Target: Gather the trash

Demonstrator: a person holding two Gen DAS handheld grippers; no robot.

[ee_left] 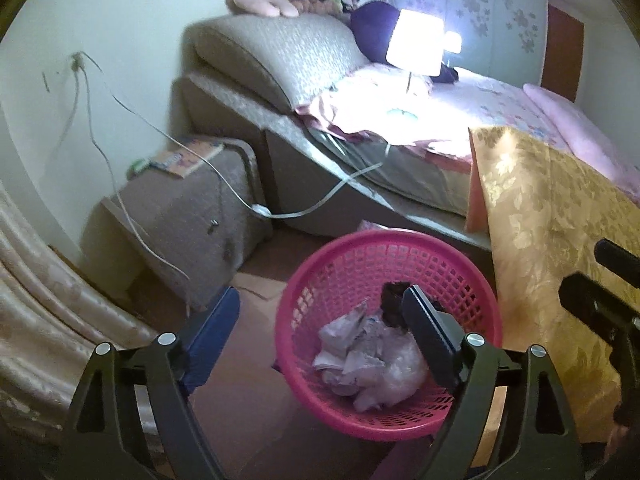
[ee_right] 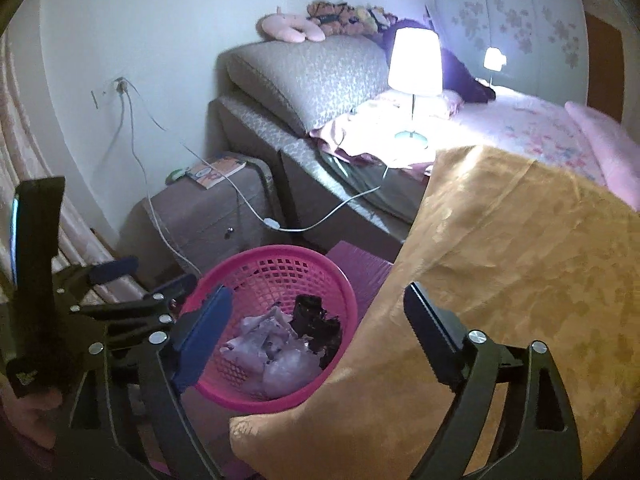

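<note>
A pink mesh basket (ee_left: 384, 237) stands on the floor beside the bed. It holds crumpled pale paper (ee_left: 352, 344), a clear plastic wad (ee_left: 400, 376) and a dark scrap (ee_left: 394, 300). My left gripper (ee_left: 320, 292) hangs over the basket, open, with nothing between its fingers; its right finger (ee_left: 428, 336) covers part of the trash. In the right wrist view the same basket (ee_right: 280, 252) and paper (ee_right: 264, 328) lie low and left of centre. My right gripper (ee_right: 316, 291) is open and empty above the basket's right side. The left gripper (ee_right: 148, 276) shows at the left edge there.
A gold patterned cloth (ee_right: 500, 260) hangs off the bed right against the basket. A brown nightstand (ee_left: 192, 216) with a booklet stands left of it, and a white cable (ee_left: 260, 210) trails across the floor. A lit lamp (ee_left: 416, 44) sits on the bed. Curtain (ee_left: 40, 300) at far left.
</note>
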